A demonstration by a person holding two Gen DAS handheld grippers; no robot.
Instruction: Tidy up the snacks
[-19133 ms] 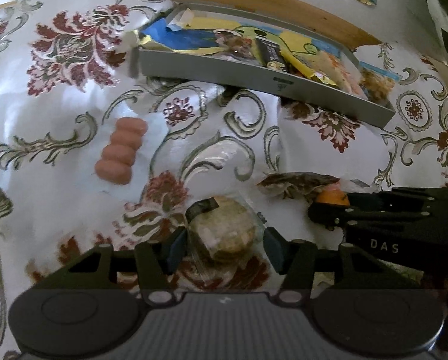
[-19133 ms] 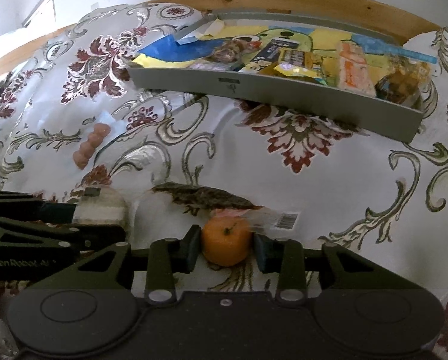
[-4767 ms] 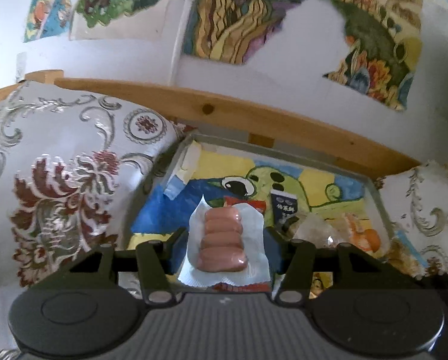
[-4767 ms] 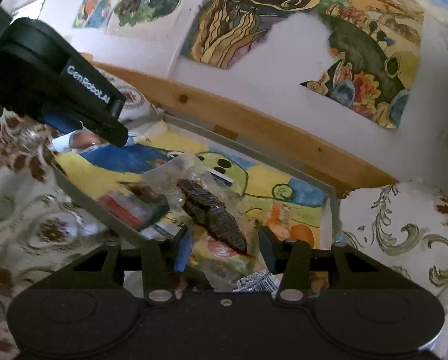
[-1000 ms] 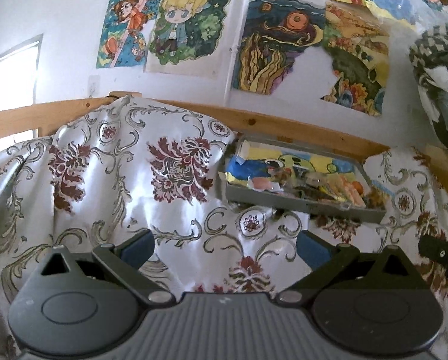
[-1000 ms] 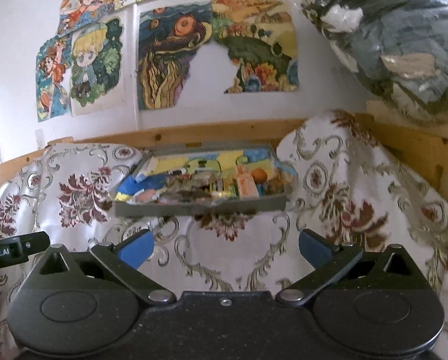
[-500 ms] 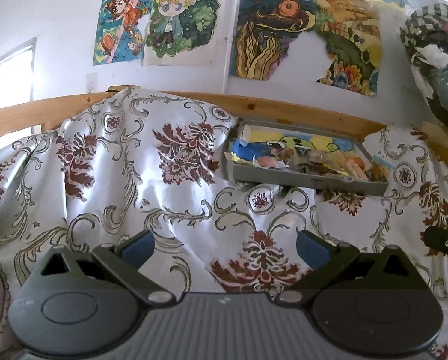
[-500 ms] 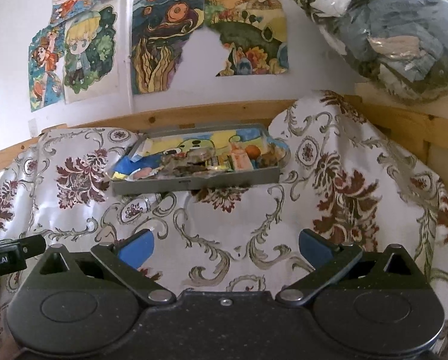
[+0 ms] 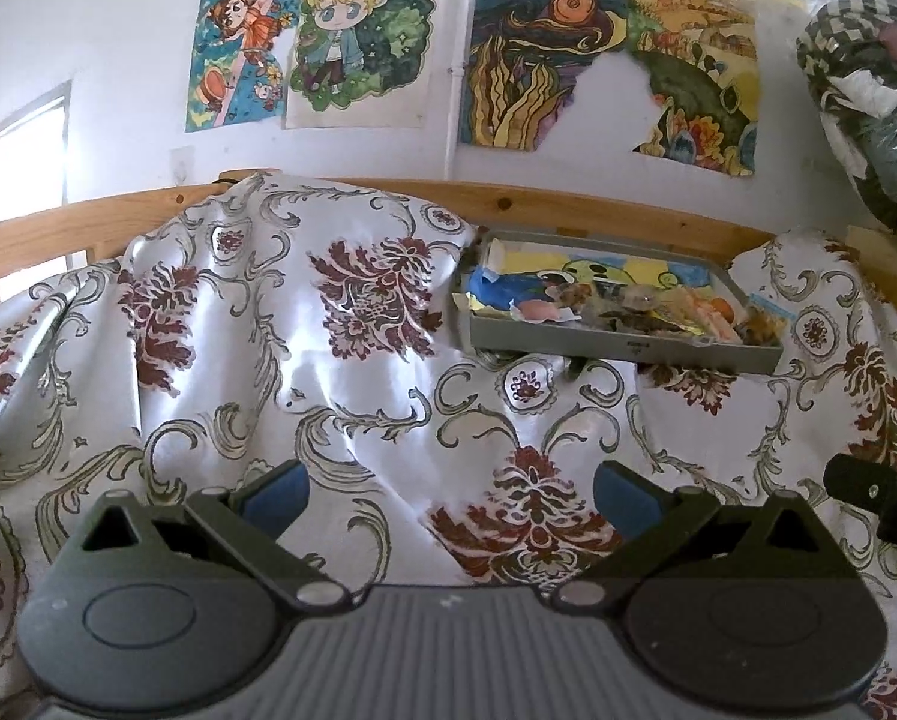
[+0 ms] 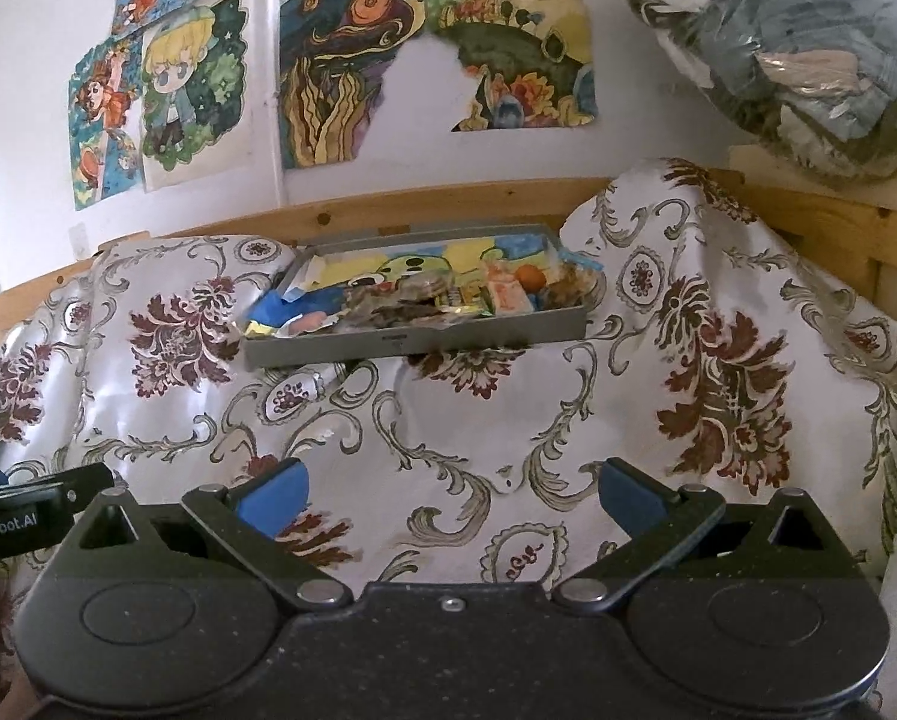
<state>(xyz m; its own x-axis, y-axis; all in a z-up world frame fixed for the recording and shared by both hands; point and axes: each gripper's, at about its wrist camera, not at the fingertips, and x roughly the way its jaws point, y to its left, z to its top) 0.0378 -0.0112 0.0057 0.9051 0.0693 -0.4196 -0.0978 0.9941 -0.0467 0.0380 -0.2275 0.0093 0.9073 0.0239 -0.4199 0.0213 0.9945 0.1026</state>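
- Item: shallow grey rectangular tray with a cartoon-printed liner, lying on the white floral cloth in front of the pale wooden rail. Its long axis runs left to right across both views.
- Contents: mixed wrapped snacks heaped along the near wall, among them a pink sausage pack toward the left end and an orange fruit toward the right end.
- Left hand-held gripper: jaws spread wide, blue pads bare, nothing held. The tray lies ahead and to its right, well apart.
- Right hand-held gripper: jaws spread wide, nothing held. The tray lies almost straight ahead, slightly left, well apart.
- Nearer: neither clearly; the 2 sit side by side, each showing at the edge of the other's view.
- Judgement: no loose snack shows on the cloth, so sorting looks complete.
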